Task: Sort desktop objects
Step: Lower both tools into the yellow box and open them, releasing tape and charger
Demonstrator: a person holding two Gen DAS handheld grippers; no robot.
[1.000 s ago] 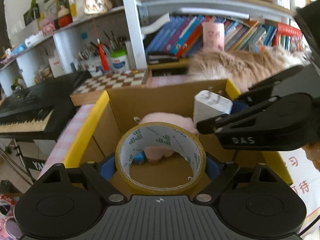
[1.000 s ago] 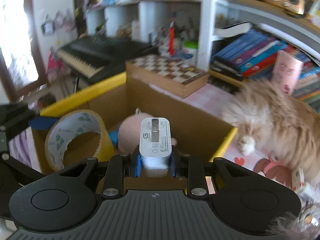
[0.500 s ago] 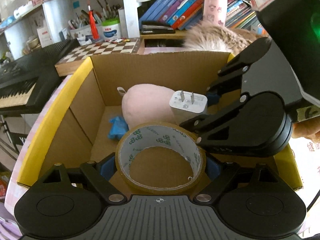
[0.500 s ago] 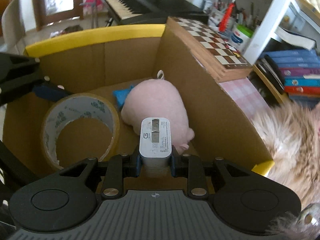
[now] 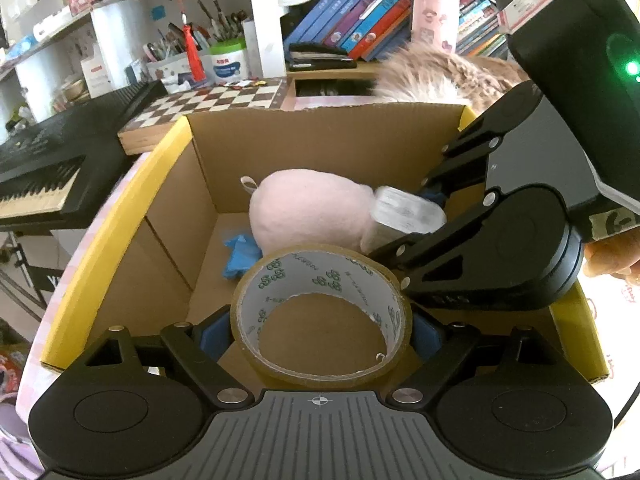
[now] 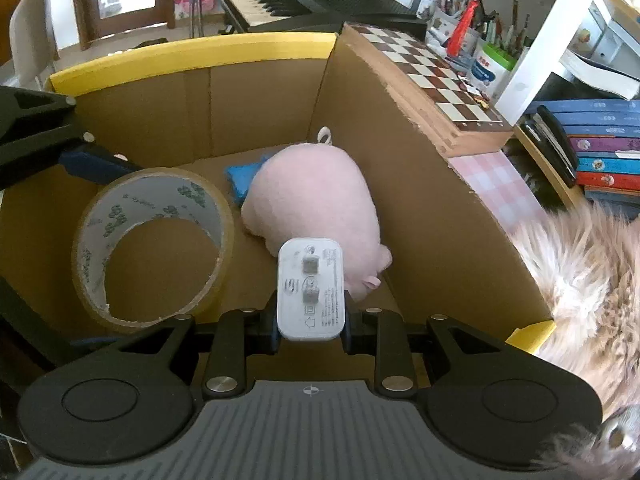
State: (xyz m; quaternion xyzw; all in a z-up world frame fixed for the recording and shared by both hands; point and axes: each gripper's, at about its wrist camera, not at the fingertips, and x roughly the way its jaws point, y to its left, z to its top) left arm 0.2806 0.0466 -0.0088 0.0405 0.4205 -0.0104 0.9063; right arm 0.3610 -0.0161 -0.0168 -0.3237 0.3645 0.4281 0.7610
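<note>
My left gripper point(image 5: 320, 332) is shut on a roll of brown tape point(image 5: 320, 312), held inside a cardboard box with yellow rims point(image 5: 100, 232). The roll also shows in the right wrist view point(image 6: 152, 248). My right gripper point(image 6: 310, 320) is shut on a white plug charger point(image 6: 311, 288), low inside the same box point(image 6: 192, 46); the charger also shows in the left wrist view point(image 5: 408, 214), right of the tape. A pink plush pig point(image 6: 312, 204) and a blue item point(image 6: 240, 178) lie on the box floor.
A chessboard box point(image 6: 432, 76) stands against the box's far side. A black keyboard point(image 5: 48, 164) is at the left. A furry animal point(image 6: 580, 272) sits right of the box. Shelves hold books point(image 5: 360, 28) and pen pots point(image 5: 228, 64).
Both grippers have tipped down and moved lower into the box with their objects. The charger now hangs close over the pig's near end.
</note>
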